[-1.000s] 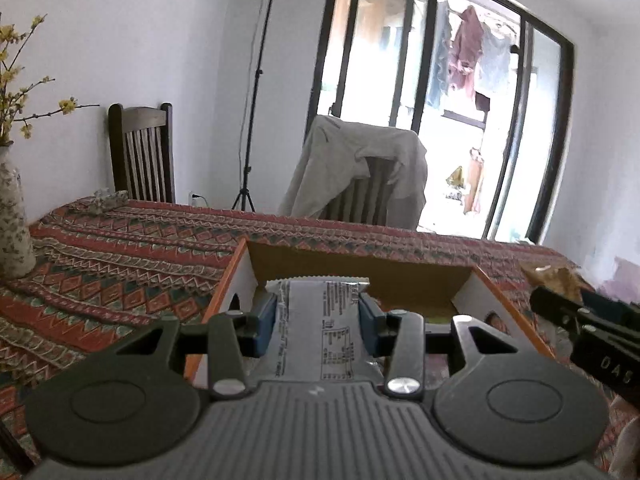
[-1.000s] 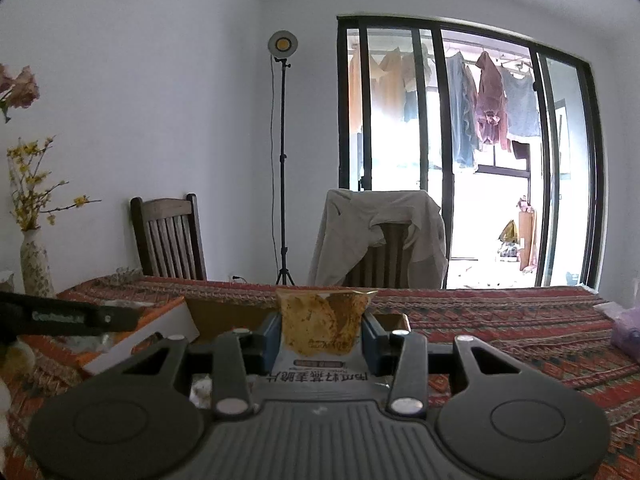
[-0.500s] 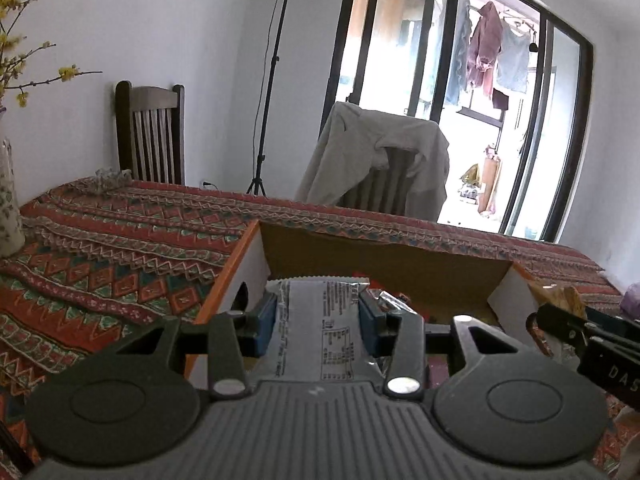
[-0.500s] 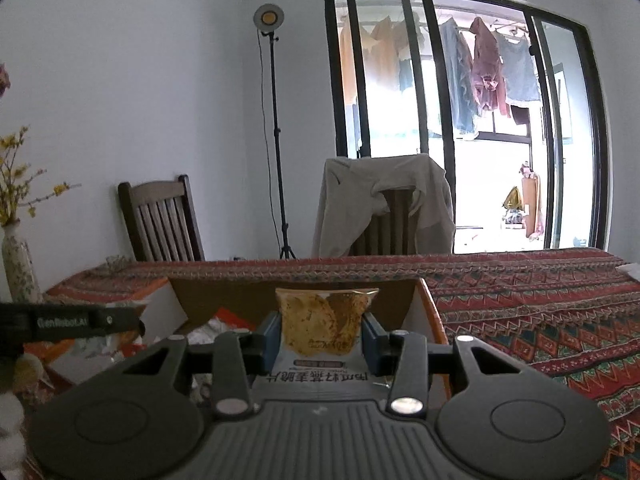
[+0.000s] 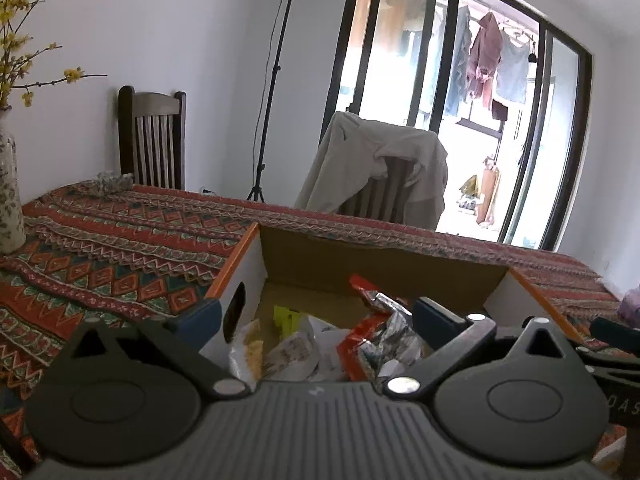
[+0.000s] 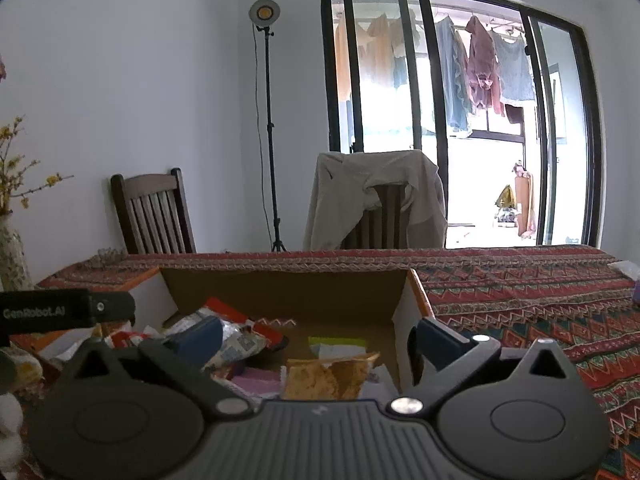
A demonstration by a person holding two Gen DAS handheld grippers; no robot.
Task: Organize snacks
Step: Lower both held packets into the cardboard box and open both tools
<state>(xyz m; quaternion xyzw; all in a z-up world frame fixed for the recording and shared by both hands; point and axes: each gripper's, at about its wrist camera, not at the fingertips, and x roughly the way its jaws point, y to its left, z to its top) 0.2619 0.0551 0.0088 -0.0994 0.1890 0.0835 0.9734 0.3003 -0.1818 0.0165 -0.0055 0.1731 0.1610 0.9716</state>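
Left tongs (image 5: 316, 320) hover level over the cardboard box (image 5: 384, 268), released. Right tongs (image 6: 316, 340) likewise spread wide above the snack packets (image 6: 326, 378), gripping nothing.

My left gripper (image 5: 316, 320) hangs over the near edge of the cardboard box (image 5: 384, 264) with its jaws spread wide and nothing between them; the left blue pad sits outside the box's left wall, the right pad above its inside. My right gripper (image 6: 316, 338) hovers over the same box from the near side, jaws also wide apart and empty, its right pad close to the box's right wall
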